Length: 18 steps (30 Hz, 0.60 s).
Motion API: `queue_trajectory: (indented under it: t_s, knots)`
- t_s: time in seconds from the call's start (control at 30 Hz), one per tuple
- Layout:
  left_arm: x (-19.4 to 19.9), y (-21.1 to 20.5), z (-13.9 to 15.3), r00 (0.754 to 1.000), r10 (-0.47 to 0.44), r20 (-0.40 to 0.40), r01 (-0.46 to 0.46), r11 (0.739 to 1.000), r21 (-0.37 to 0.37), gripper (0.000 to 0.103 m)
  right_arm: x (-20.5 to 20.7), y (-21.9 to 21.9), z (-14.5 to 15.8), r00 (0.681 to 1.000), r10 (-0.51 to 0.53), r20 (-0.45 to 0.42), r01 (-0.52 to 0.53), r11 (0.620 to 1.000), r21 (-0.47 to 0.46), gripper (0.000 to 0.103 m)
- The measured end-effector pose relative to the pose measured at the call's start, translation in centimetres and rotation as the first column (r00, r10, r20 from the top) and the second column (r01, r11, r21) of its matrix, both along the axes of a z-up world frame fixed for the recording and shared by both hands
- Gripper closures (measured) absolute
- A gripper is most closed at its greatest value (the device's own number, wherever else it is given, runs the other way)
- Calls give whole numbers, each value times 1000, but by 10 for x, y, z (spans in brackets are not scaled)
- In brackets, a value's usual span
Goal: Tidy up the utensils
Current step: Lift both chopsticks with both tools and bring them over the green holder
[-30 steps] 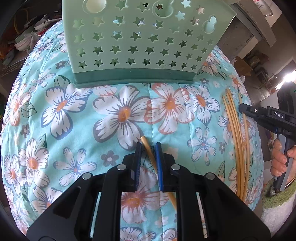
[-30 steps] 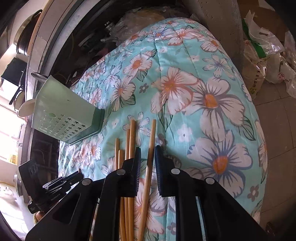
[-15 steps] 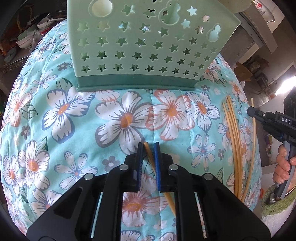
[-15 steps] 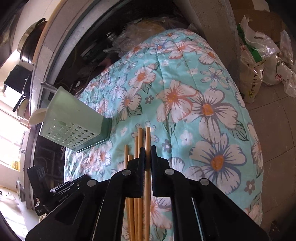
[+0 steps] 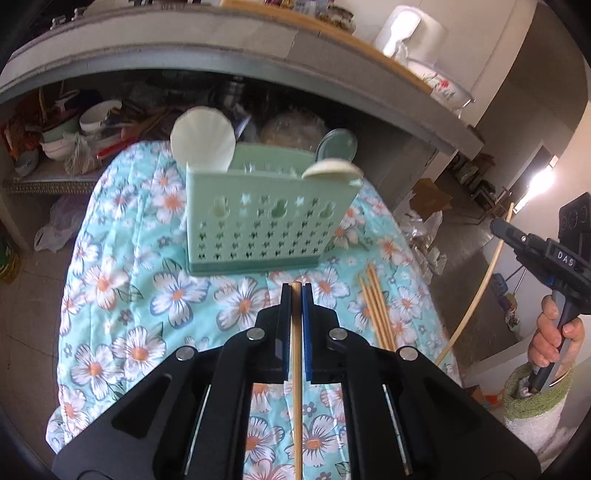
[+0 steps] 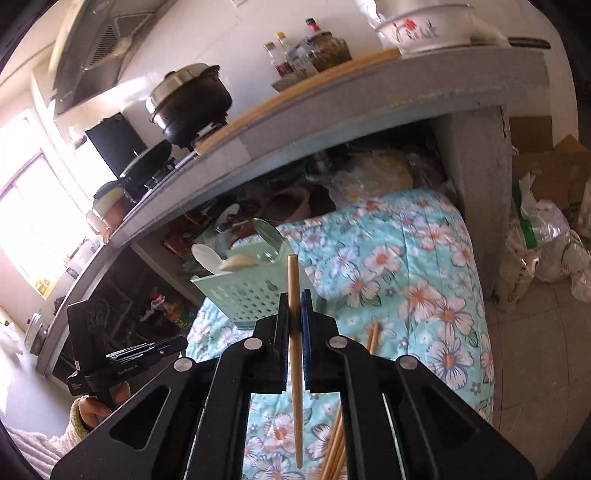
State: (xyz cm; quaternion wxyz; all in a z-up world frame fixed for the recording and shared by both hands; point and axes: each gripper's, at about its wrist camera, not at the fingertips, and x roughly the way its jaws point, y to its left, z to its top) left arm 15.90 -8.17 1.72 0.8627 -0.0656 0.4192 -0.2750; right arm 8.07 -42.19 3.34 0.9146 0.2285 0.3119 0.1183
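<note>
A pale green utensil basket (image 5: 258, 225) with star holes stands upright on the floral cloth; it also shows in the right wrist view (image 6: 251, 291). Spoons (image 5: 203, 138) stick out of it. My left gripper (image 5: 295, 291) is shut on a wooden chopstick (image 5: 296, 387), held above the cloth in front of the basket. My right gripper (image 6: 295, 299) is shut on another chopstick (image 6: 294, 350), lifted to the right of the basket. That chopstick also shows in the left wrist view (image 5: 476, 284). Several loose chopsticks (image 5: 376, 306) lie on the cloth at the right.
The floral cloth (image 5: 129, 295) covers a small table. A concrete counter (image 6: 332, 110) overhangs behind it, with a pot (image 6: 188, 99), bottles and a bowl (image 6: 421, 22) on top. Cluttered shelves sit under it. Plastic bags (image 6: 546, 236) lie on the floor at the right.
Both grippers have closed on a chopstick each and lifted them off the cloth. Both have pulled up and back, so the basket now looks farther away.
</note>
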Motion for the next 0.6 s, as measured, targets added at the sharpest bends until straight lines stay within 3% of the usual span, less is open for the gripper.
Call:
queue_trajectory:
  t_s: [0.1, 0.2, 0.4, 0.6]
  knots:
    - [-1, 4, 45, 994, 7, 105, -2, 999, -52, 98, -4, 9, 23, 998, 16, 61, -15, 1000, -12, 97]
    - [1, 6, 93, 965, 45, 259, -26, 997, -77, 98, -6, 18, 36, 995, 25, 99, -22, 999, -30, 97]
    - [26, 9, 164, 850, 183, 494, -100, 977, -190, 98, -6, 30, 44, 993, 47, 109, -44, 999, -29, 97]
    - [62, -12, 182, 726, 297, 621, -173, 952, -254, 98, -3, 30, 43, 995, 41, 91, -38, 999, -37, 97]
